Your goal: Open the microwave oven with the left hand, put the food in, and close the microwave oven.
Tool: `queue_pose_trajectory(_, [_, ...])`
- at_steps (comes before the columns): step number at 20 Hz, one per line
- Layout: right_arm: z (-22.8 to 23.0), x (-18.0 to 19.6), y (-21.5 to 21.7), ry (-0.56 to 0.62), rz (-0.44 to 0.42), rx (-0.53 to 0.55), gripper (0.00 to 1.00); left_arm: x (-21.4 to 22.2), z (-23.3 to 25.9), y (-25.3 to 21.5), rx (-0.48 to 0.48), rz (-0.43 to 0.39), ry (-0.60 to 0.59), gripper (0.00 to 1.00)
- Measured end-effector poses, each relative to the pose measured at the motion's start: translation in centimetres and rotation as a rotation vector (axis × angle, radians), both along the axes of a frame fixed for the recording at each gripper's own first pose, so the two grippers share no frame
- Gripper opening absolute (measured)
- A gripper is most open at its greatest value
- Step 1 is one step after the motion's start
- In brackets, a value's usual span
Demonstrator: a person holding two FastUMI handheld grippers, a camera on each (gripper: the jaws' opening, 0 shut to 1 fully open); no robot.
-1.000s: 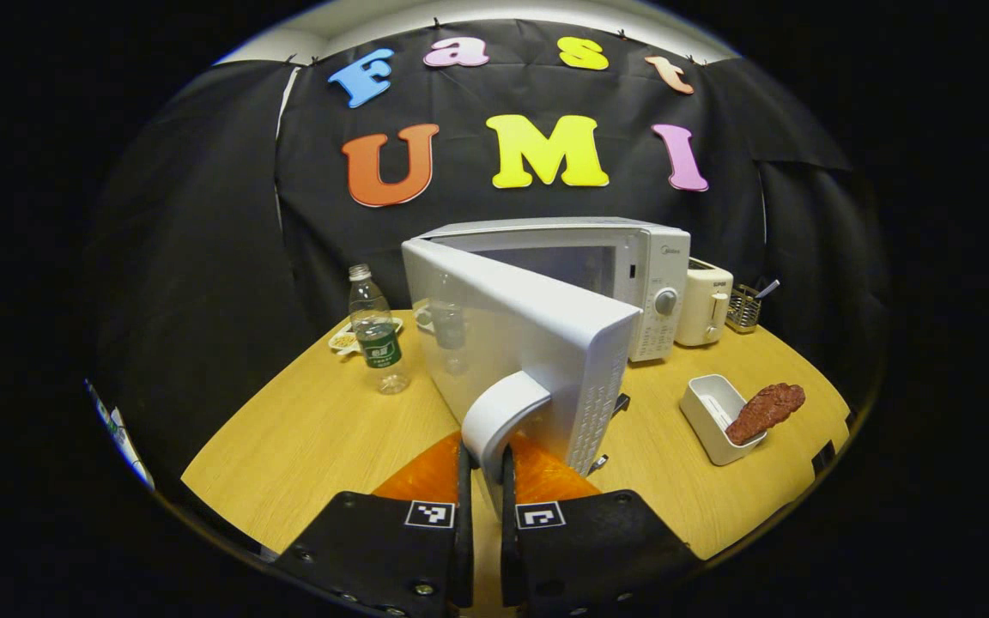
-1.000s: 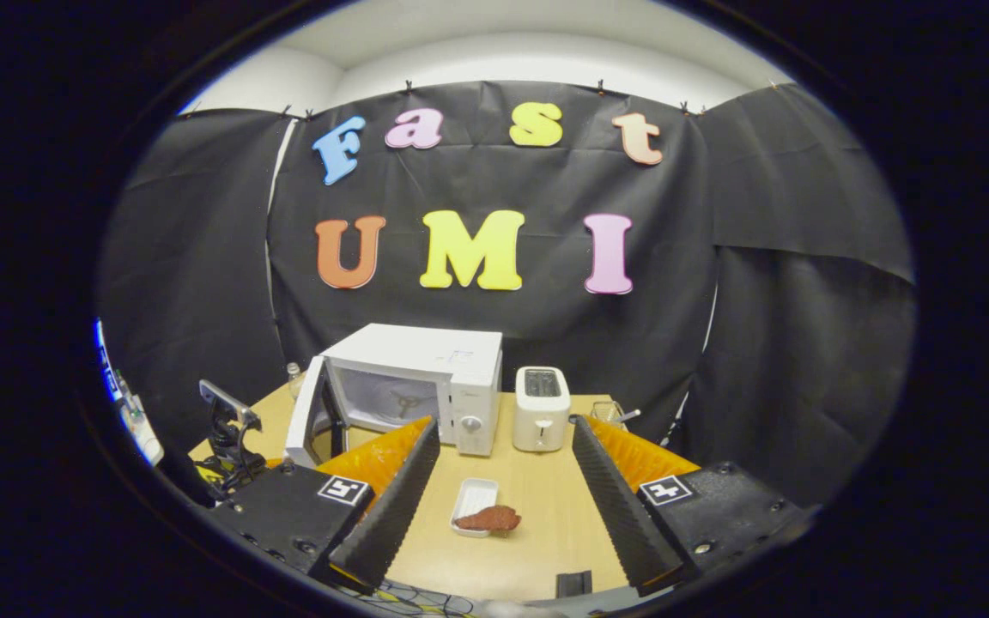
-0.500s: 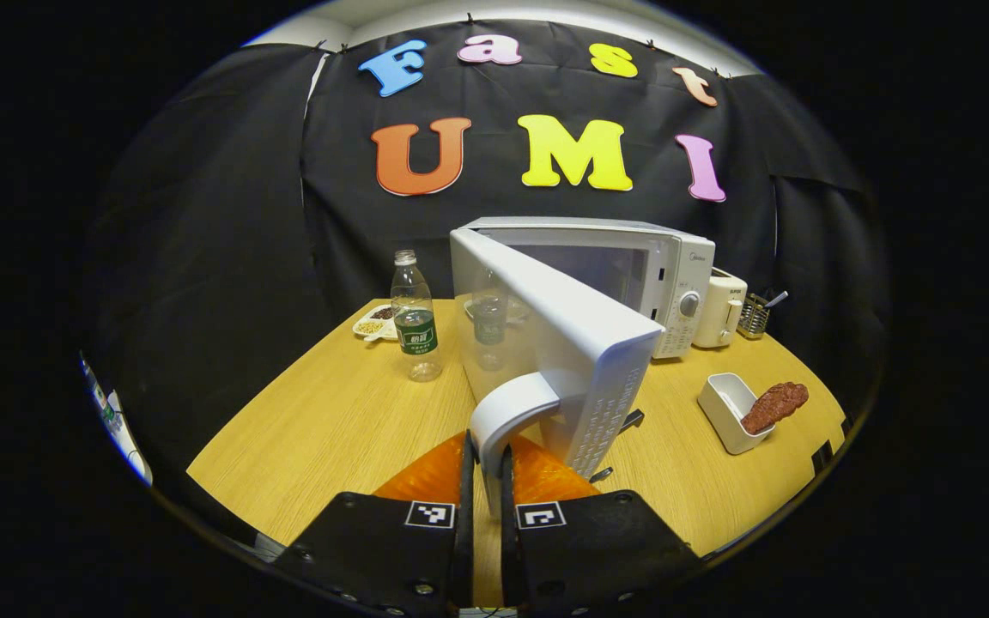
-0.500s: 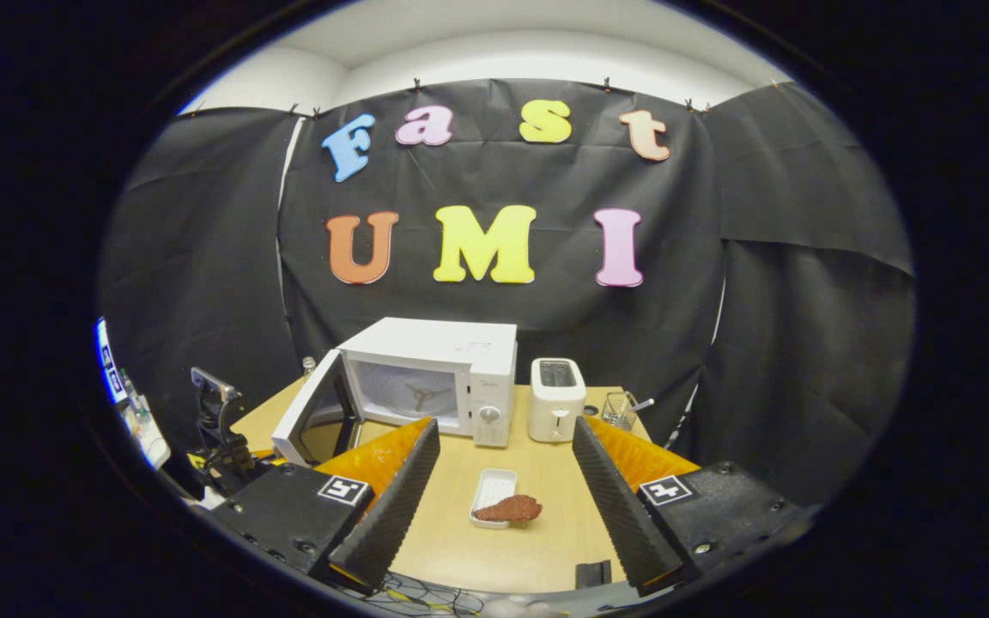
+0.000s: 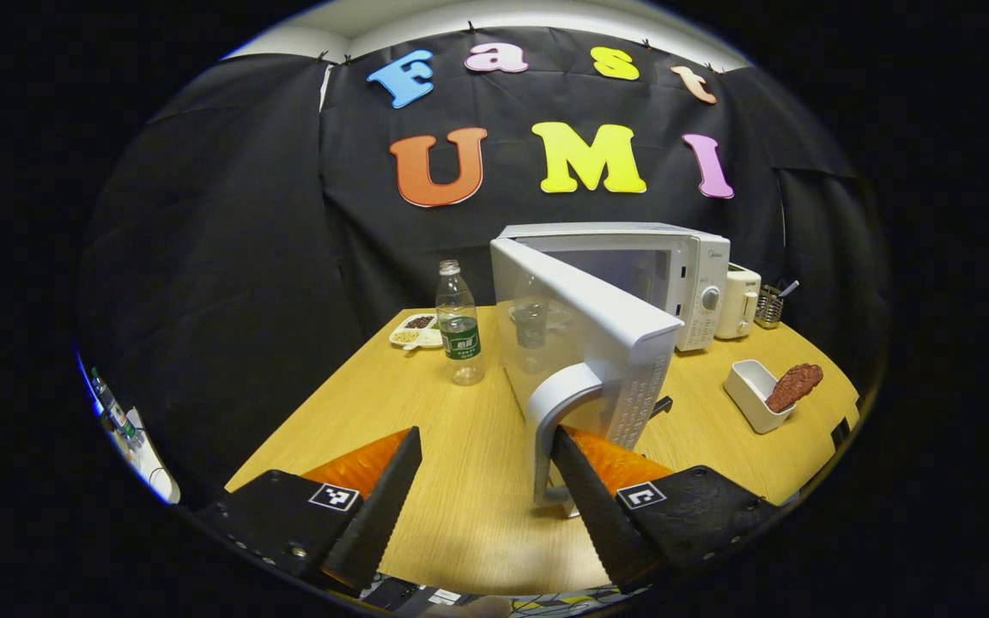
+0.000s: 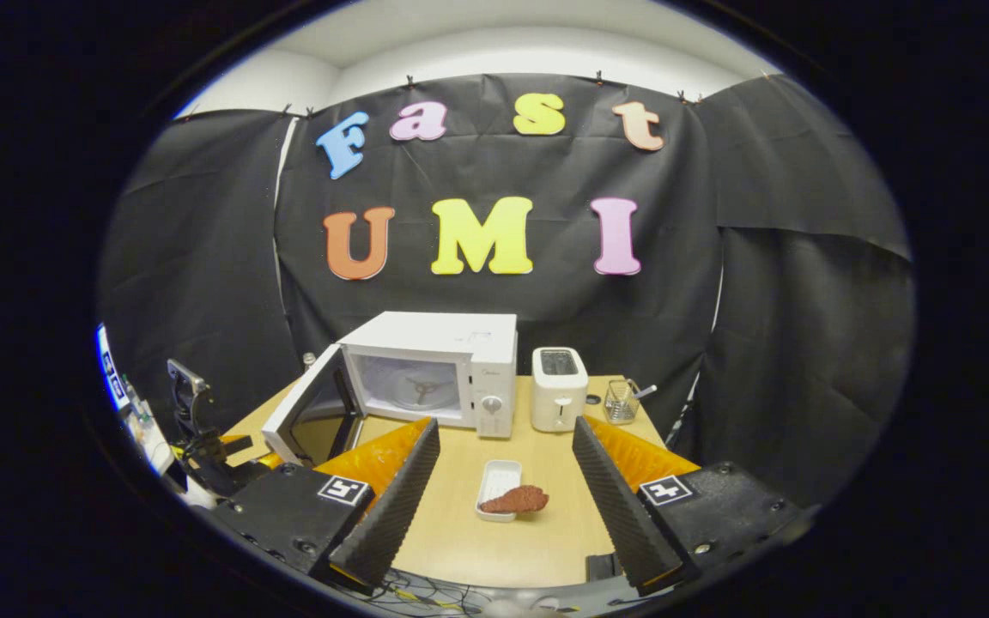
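Microwave oven (image 5: pixel 632 275) | door (image 5: pixel 585 343) swung open | my left tool (image 5: pixel 486 489) spread beside handle (image 5: pixel 550 421) | right tool (image 6: pixel 503 481) spread | food (image 6: pixel 516 499) on table (image 6: pixel 494 541)

The left gripper (image 5: pixel 482 493) had two broad matte black housings, each carrying a small white square tag printed with a black block pattern and studded with small round screws. Its long wedge-shaped fingers (image 5: pixel 379 506) had ribbed, saw-toothed inner faces. The right gripper (image 6: pixel 501 489) was built alike, with matching tags, screws and ridged fingers (image 6: pixel 391 506).
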State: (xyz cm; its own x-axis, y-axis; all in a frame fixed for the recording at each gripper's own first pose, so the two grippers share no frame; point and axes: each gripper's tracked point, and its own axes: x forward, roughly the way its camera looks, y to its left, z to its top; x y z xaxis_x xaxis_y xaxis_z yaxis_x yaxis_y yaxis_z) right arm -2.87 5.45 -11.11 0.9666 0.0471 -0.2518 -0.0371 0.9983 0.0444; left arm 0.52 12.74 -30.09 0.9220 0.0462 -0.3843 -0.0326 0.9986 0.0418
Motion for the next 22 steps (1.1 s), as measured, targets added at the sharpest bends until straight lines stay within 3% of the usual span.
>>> queue_pose_trajectory(7, [-1.5, -0.1, -0.2, 0.011, -0.005, 0.000, 1.00, -1.5, 0.0, 5.4, 0.057, 0.109, 0.013, 0.95])
queue_pose_trajectory(13, [-6.0, 0.8, -3.1, 0.062, -0.026, 0.034, 1.00, -4.1, 1.3, 8.0, 0.069, 0.165, 0.011, 0.95])
queue_pose_trajectory(17, [-12.2, 2.5, -5.0, 0.163, 0.004, 0.101, 0.99, -5.9, 3.5, 6.3, 0.033, 0.170, -0.007, 0.94])
queue_pose_trajectory(21, [-18.9, 5.3, -5.0, 0.274, 0.111, 0.217, 0.98, -6.5, 7.4, 2.4, 0.009, 0.149, -0.050, 0.94])
queue_pose_trajectory(22, [-20.3, 6.1, -5.2, 0.307, 0.123, 0.248, 0.89, -6.4, 8.4, 1.3, 0.001, 0.138, -0.062, 0.95])
